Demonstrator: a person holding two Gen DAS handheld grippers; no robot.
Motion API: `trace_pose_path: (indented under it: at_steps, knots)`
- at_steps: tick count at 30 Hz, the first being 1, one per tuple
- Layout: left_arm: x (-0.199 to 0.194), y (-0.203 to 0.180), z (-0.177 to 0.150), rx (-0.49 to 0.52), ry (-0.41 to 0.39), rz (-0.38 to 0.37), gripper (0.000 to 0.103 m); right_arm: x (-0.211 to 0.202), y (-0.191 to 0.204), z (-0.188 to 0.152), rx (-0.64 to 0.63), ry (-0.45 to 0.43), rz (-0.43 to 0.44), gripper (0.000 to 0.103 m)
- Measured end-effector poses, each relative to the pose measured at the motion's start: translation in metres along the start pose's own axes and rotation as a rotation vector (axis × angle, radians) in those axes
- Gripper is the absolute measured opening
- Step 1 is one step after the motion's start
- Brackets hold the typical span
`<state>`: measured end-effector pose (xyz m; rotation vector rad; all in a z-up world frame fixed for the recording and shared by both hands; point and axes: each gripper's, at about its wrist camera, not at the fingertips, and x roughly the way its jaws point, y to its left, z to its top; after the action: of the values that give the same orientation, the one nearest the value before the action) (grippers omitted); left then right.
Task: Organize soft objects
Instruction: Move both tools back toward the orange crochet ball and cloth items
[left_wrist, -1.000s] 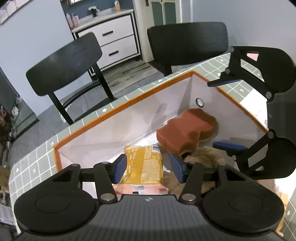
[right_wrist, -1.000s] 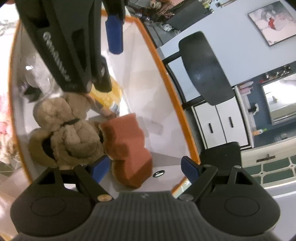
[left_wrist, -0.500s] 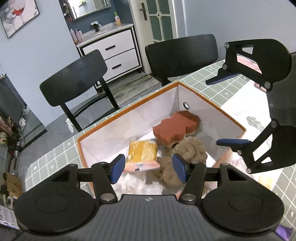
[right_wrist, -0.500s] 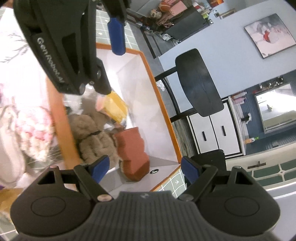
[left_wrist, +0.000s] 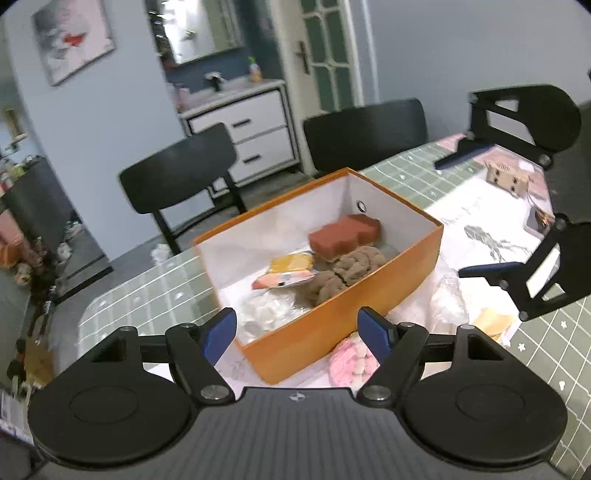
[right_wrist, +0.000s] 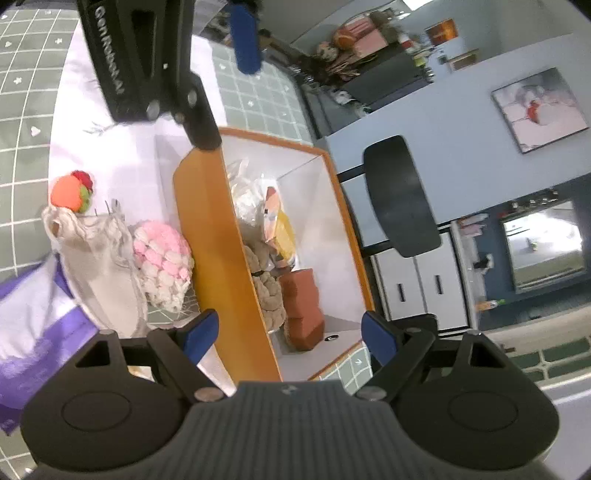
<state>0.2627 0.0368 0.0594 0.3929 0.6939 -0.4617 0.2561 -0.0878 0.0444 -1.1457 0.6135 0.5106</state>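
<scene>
I see the orange box (left_wrist: 343, 306) on the green table (left_wrist: 147, 284), holding a brown sponge (left_wrist: 343, 236), a tan plush toy (left_wrist: 347, 269) and a yellow packet (left_wrist: 291, 266). A pink-and-white knitted ball (right_wrist: 162, 258) lies just outside its wall. My left tool (left_wrist: 297, 328) has just been opening and is empty; my right tool (right_wrist: 288, 332) gapes wide, empty too.
</scene>
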Motion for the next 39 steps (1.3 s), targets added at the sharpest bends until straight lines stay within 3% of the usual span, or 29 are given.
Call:
trace_pose_path:
  at_steps: [7,9,12,18,22,24,29,39]
  knots:
    - [-0.036,-0.008,-0.041,0.026,-0.167,-0.034,0.09,-0.039,0.027,-0.002,0.012,-0.036,-0.019,0.083]
    - [-0.04,-0.012,-0.052,0.038,-0.19,-0.046,0.096,-0.052,0.033,-0.007,0.044,-0.063,-0.025,0.083]
    - [-0.042,-0.008,-0.068,-0.048,-0.166,-0.093,0.096,-0.071,0.043,-0.019,0.111,-0.104,-0.024,0.084]
    - [-0.046,-0.003,-0.113,-0.172,-0.14,-0.063,0.097,-0.086,0.074,-0.058,0.216,-0.1,-0.002,0.084]
    - [-0.042,-0.004,-0.147,-0.229,-0.144,-0.141,0.093,-0.085,0.095,-0.086,0.276,-0.068,0.02,0.084]
    - [-0.037,-0.013,-0.161,-0.207,-0.12,-0.161,0.09,-0.081,0.099,-0.101,0.328,-0.044,0.013,0.084]
    - [-0.024,-0.039,-0.185,-0.092,-0.075,-0.127,0.089,-0.068,0.1,-0.131,0.495,-0.006,0.003,0.084]
    - [0.004,-0.053,-0.2,0.002,-0.03,-0.103,0.089,-0.029,0.112,-0.163,0.668,0.025,0.039,0.084]
